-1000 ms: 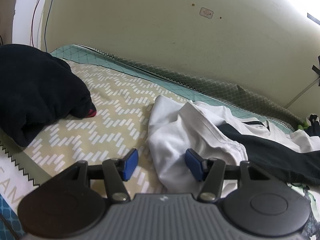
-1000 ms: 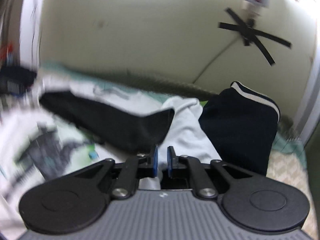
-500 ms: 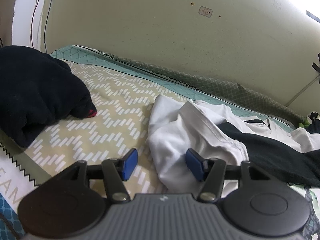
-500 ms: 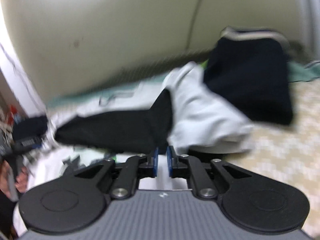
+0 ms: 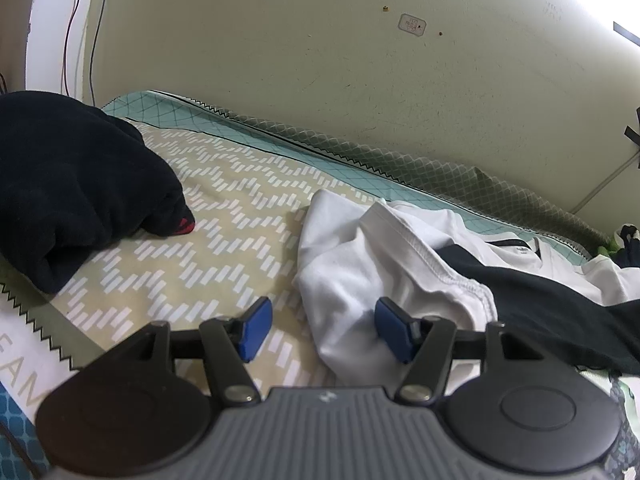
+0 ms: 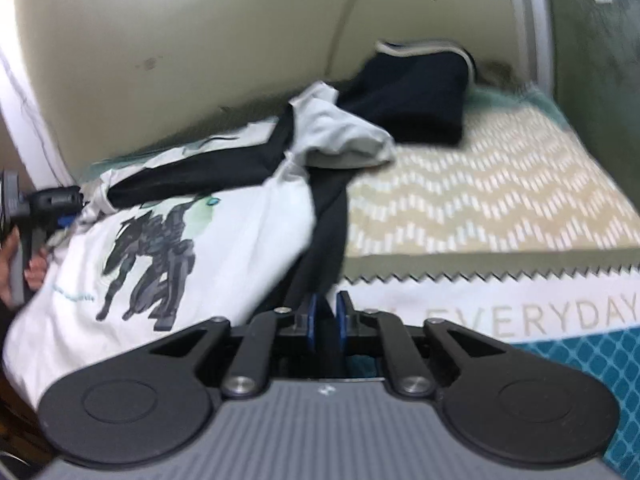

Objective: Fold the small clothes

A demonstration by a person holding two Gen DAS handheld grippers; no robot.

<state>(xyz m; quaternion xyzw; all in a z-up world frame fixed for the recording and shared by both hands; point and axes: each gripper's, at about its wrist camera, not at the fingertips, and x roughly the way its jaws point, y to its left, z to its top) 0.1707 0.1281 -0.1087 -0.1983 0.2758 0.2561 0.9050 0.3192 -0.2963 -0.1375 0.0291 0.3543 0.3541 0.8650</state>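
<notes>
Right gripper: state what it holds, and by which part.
The right gripper is shut on the dark sleeve of the printed white T-shirt, pinched at its near end. The left gripper is open, holding nothing.

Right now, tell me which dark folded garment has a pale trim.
The navy garment against the back wall in the right wrist view; a pale band edges its top. The black bundle in the left wrist view shows only a red spot.

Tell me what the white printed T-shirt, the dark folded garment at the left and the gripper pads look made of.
White printed T-shirt: thin matte knit, likely cotton jersey; stitched hem, soft creases. Dark folded garment at the left: thick, fuzzy, fleece-like. Blue pads of the left hand-held gripper: smooth, probably rubber or soft plastic.
</notes>
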